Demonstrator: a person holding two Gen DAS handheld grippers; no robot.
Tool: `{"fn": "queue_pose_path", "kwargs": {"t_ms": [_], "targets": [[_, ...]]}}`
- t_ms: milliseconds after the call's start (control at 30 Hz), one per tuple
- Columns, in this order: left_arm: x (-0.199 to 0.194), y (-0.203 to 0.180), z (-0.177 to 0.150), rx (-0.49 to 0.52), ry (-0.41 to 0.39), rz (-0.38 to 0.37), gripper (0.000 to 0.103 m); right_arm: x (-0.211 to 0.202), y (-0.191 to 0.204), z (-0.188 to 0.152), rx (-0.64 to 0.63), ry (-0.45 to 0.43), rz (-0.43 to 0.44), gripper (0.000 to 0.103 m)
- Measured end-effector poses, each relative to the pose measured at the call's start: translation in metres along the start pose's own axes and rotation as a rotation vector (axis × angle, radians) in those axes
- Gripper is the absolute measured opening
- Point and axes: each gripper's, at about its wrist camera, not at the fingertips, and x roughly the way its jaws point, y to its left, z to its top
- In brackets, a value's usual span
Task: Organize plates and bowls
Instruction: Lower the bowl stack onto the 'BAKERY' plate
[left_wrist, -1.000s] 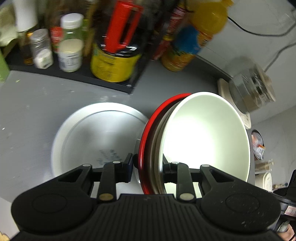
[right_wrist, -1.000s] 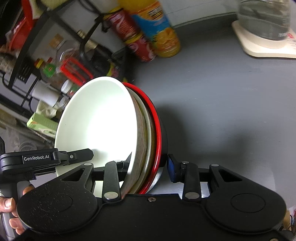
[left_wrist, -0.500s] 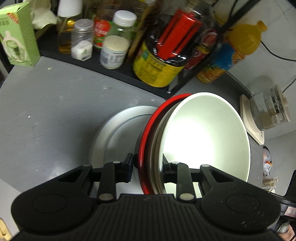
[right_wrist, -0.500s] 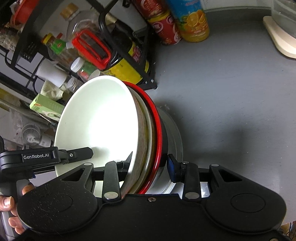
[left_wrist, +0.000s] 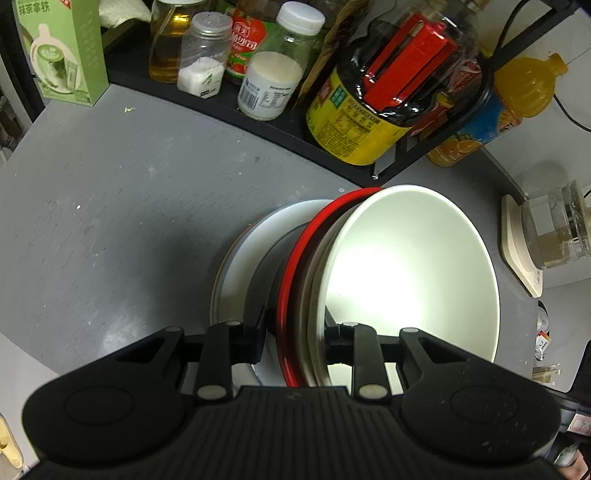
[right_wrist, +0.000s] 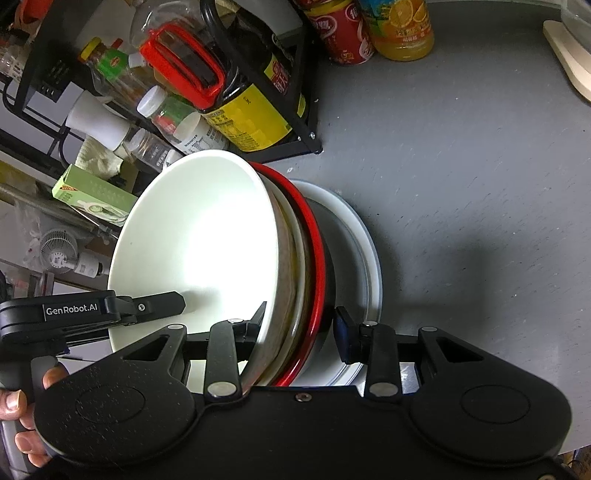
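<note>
A nested stack of bowls hangs tilted over a white plate (left_wrist: 255, 236) on the grey table (left_wrist: 110, 206). A white bowl (left_wrist: 406, 266) sits innermost, then a beige bowl (left_wrist: 309, 295), then a black bowl with a red rim (left_wrist: 295, 273). My left gripper (left_wrist: 295, 339) is shut on the stack's rims on one side. My right gripper (right_wrist: 299, 332) is shut on the rims of the white bowl (right_wrist: 207, 251) and red-rimmed bowl (right_wrist: 317, 258) on the other side, above the plate (right_wrist: 365, 236). Whether the stack touches the plate is hidden.
A black rack (left_wrist: 258, 122) along the back holds several bottles and jars, with a dark jug with a red handle (left_wrist: 354, 125). An orange juice bottle (left_wrist: 517, 96), a red can (right_wrist: 343, 33), a green carton (left_wrist: 62, 55) and a glass jar (left_wrist: 557, 229) stand around.
Both grippers carried the bowl stack sideways and slightly down. The white plate, earlier off to the side, now lies under the stack. The grips are unchanged.
</note>
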Motion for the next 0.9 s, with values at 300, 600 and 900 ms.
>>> {"fn": "queue_pose_path", "kwargs": {"t_ms": [300, 600, 900], "targets": [[0.005, 0.005, 0.001, -0.010, 0.006, 0.001, 0.027, -0.001, 0.001, 0.001, 0.003, -0.001, -0.006, 0.035], [0.011, 0.005, -0.001, -0.022, 0.015, 0.001, 0.027, -0.003, 0.000, 0.002, 0.021, -0.007, 0.002, 0.043], [0.000, -0.002, 0.002, 0.010, -0.015, -0.008, 0.031, -0.032, 0.005, 0.003, 0.000, -0.083, 0.050, 0.053]]}}
